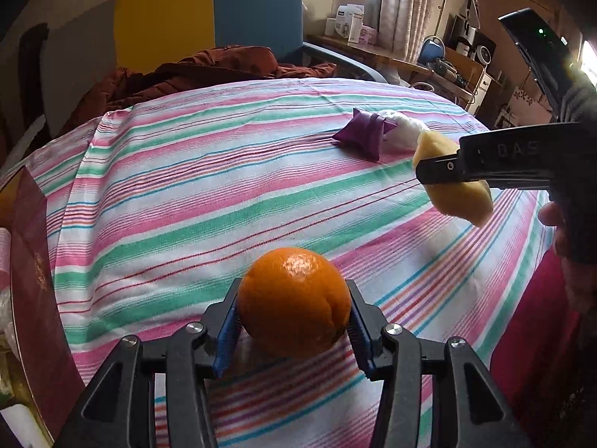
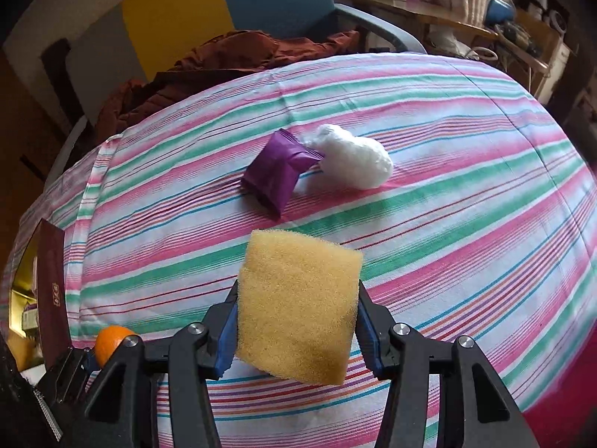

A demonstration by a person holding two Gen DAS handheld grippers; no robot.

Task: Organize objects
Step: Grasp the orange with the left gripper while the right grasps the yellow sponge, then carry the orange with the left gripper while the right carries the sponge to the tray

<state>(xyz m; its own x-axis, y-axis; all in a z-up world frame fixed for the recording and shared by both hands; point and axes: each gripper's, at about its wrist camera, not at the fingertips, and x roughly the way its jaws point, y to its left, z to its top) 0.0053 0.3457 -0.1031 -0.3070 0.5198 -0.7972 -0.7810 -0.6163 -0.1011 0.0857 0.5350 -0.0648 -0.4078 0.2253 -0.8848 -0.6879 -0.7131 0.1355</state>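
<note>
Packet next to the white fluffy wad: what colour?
Purple packet, plain glossy wrapper, touching the white wad. Shows best in the right wrist view.

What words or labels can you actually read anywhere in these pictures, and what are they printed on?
"DAS": raised letters on the side of the right gripper, cut off at the picture edge.
Gold emblem on the dark red book at the table's left edge: too blurred to read.
White boxes on the far shelf: print too small to read.
Purple packet: no legible text.
</note>
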